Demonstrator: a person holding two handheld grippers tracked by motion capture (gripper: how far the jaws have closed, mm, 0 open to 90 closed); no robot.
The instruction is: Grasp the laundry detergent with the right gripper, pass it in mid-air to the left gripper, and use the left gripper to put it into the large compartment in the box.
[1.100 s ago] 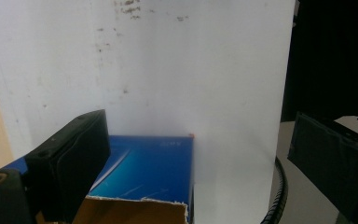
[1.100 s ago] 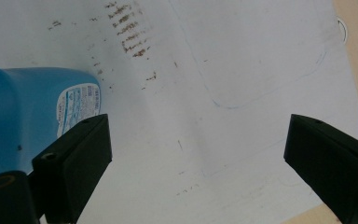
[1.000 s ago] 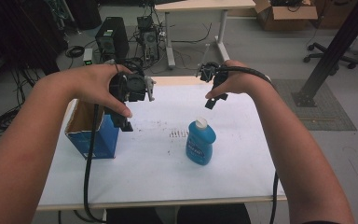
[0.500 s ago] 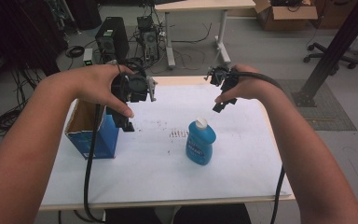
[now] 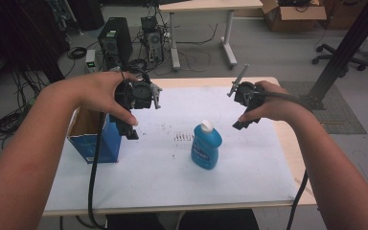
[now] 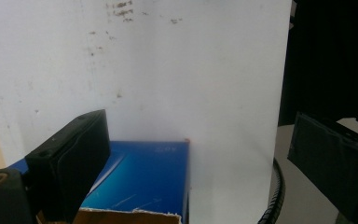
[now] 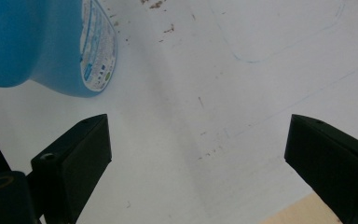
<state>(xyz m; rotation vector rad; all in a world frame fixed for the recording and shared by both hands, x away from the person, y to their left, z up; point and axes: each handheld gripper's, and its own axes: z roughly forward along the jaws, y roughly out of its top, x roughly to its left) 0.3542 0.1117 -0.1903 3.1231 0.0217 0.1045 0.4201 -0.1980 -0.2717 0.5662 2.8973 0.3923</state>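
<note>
While the blue bottle (image 5: 206, 146) stands upright near the tabletop (image 5: 172, 187) centre, the right tool (image 5: 240, 125) hovers just beside it, jaws spread and empty. Left tool (image 5: 130, 133), jaws likewise spread, hangs over the open blue box (image 5: 98, 143) at the left edge.

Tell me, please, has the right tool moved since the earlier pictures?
Yes. The right tool has moved rightward, from above the blue bottle toward the table's right edge.
</note>
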